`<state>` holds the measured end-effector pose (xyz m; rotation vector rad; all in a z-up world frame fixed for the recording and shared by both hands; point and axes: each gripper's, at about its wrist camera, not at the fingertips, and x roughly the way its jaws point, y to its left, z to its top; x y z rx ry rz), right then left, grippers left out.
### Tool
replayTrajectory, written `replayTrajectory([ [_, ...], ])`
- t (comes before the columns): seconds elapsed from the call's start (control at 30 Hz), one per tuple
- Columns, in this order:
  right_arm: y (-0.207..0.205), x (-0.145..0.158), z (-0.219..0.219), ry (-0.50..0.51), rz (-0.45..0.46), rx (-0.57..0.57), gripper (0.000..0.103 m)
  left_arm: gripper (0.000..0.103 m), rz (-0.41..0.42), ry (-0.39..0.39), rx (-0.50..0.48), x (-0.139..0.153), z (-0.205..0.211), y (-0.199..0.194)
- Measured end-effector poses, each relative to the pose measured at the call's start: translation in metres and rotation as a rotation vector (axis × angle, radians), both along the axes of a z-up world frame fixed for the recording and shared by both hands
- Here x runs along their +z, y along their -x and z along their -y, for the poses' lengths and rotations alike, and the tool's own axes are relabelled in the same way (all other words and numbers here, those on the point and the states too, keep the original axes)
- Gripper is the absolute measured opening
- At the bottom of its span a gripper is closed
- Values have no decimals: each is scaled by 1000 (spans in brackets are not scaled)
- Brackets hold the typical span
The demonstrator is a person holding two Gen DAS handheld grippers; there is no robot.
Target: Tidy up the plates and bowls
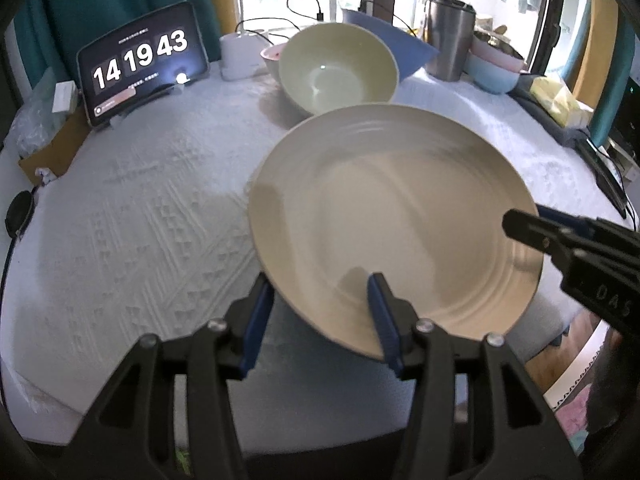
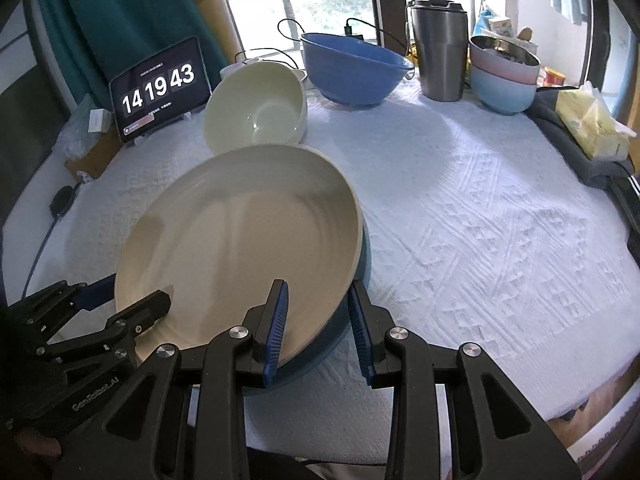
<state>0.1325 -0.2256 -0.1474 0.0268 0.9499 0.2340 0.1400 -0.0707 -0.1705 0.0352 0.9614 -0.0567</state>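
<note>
A cream plate (image 1: 396, 216) (image 2: 244, 248) is tilted above the white tablecloth, with a blue plate (image 2: 362, 256) under its right edge. My left gripper (image 1: 320, 320) has its blue pads either side of the plate's near rim, one above and one below. My right gripper (image 2: 318, 328) straddles the plates' right rim the same way and shows in the left wrist view (image 1: 560, 240). How tightly either grips is unclear. A pale green bowl (image 1: 338, 68) (image 2: 256, 110) leans tilted just behind the plate.
At the back stand a blue bowl (image 2: 354, 68), a steel tumbler (image 2: 440, 48), stacked pink and light blue bowls (image 2: 502, 80) and a tablet clock (image 2: 158, 88). A tissue pack (image 2: 592, 128) lies at the right edge. Cables run along the left side.
</note>
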Motion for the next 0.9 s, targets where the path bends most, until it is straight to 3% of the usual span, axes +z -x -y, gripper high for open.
replayTrajectory([
  [0.2, 3, 5, 11, -1, 30, -19, 34, 59, -3, 4, -7, 1, 0, 3],
  [0.53, -9, -4, 29, -17, 24, -54, 36, 60, 27, 18, 104, 6, -26, -5],
  [0.63, -16, -11, 37, -50, 6, -63, 45, 60, 19, 18, 117, 4, -30, -10],
  [0.9, -31, -27, 32, -99, -33, -35, 47, 60, 17, 28, 133, 1, -30, -29],
])
